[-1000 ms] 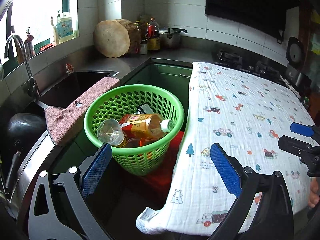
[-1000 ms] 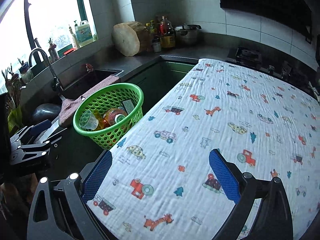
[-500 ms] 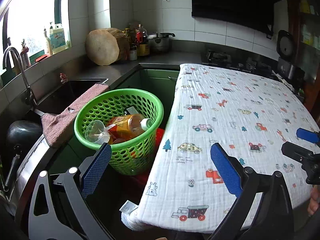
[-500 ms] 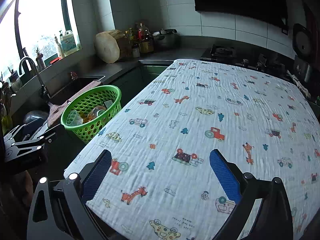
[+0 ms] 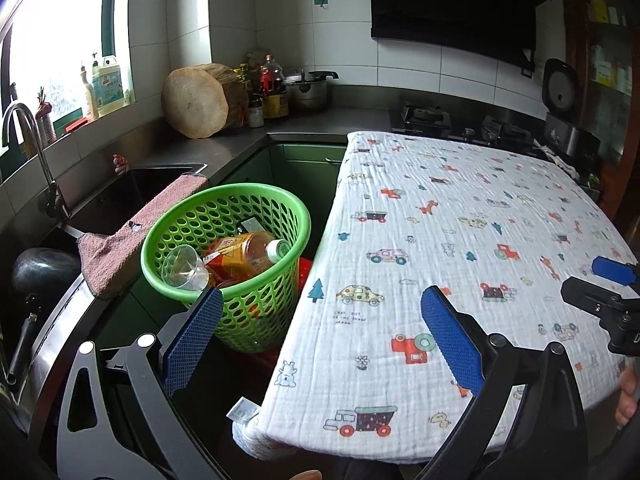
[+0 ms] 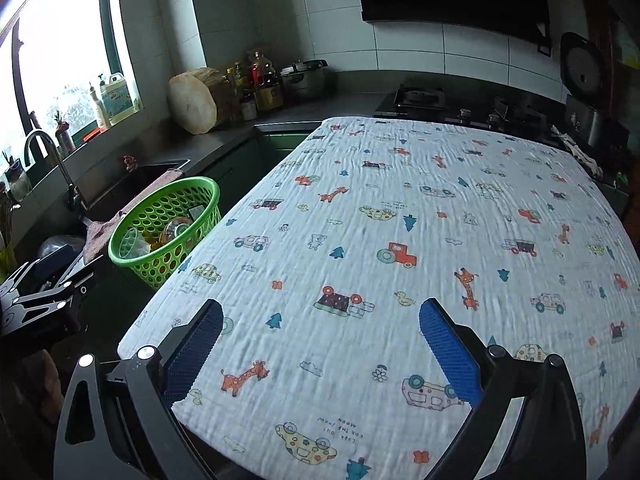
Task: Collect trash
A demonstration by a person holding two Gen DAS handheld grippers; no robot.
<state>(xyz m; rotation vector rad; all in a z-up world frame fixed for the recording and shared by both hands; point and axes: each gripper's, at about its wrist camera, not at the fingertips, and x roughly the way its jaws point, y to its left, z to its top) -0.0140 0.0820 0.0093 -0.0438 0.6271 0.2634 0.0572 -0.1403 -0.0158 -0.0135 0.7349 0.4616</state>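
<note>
Beside the table (image 5: 460, 216), on its left, green basket (image 5: 256, 308) sits on a red base with the trash in it: juice bottle (image 5: 244, 252), clear plastic cup (image 5: 182, 268), a dark packet behind them. Nothing lies on the patterned cloth (image 6: 400, 240).

Vs 1.0 s ago: both cameras have pulled back and up. Basket reads smaller and further left in the right view; more of the cloth and back wall is visible in both.

Left gripper (image 5: 320, 332): jaws wide apart, nothing between the blue pads, hanging over the table's left edge next to the basket. Right gripper (image 6: 320, 340): jaws wide apart, empty, over the cloth.

Left view only: bottle label, cloth tag at the near corner, right gripper's tips at the right edge. Right view only: left gripper's body low left, whole far right side of the table.
</note>
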